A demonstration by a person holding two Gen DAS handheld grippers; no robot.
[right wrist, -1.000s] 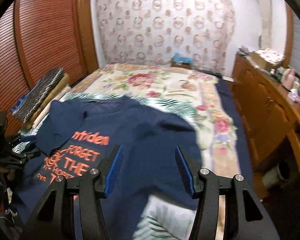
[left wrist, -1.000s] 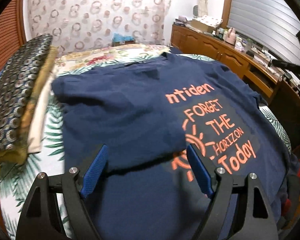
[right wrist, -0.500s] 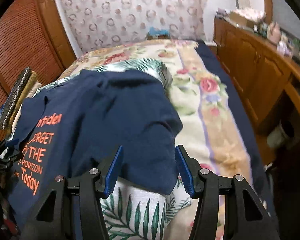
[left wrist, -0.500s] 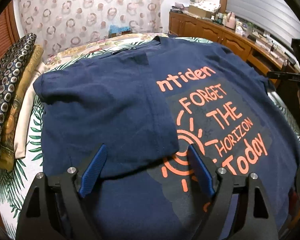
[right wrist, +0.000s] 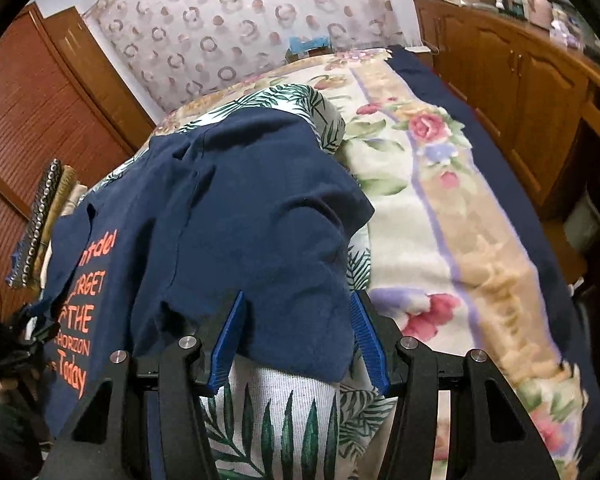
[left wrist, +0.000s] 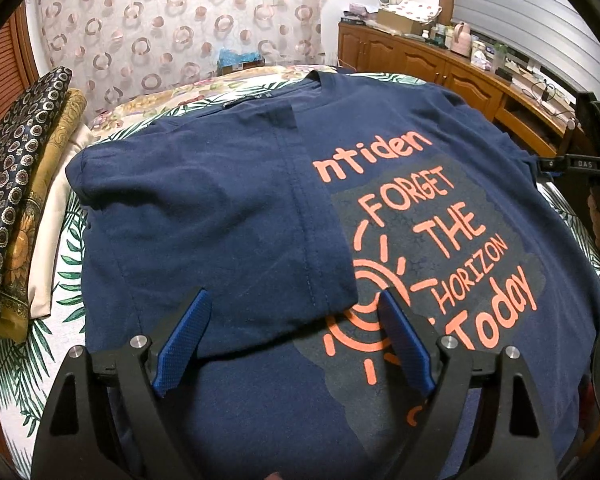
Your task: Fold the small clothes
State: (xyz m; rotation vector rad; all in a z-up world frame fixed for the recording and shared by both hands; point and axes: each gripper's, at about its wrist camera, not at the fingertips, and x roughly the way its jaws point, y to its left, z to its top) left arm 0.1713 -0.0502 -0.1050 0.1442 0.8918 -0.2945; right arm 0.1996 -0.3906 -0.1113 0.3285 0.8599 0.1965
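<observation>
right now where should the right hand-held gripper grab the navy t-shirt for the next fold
Judging by its pose, take the navy t-shirt at its unfolded sleeve edge, which lies loose over the leaf-print sheet. Come in low from the shirt's outer side, where the right hand-held gripper already straddles that edge with jaws open. The other side is already folded over the print.

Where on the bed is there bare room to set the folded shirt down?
Free: the floral blanket between the navy T-shirt and the wooden cabinets. Crowded: the other side, where stacked fabrics border the shirt.
</observation>
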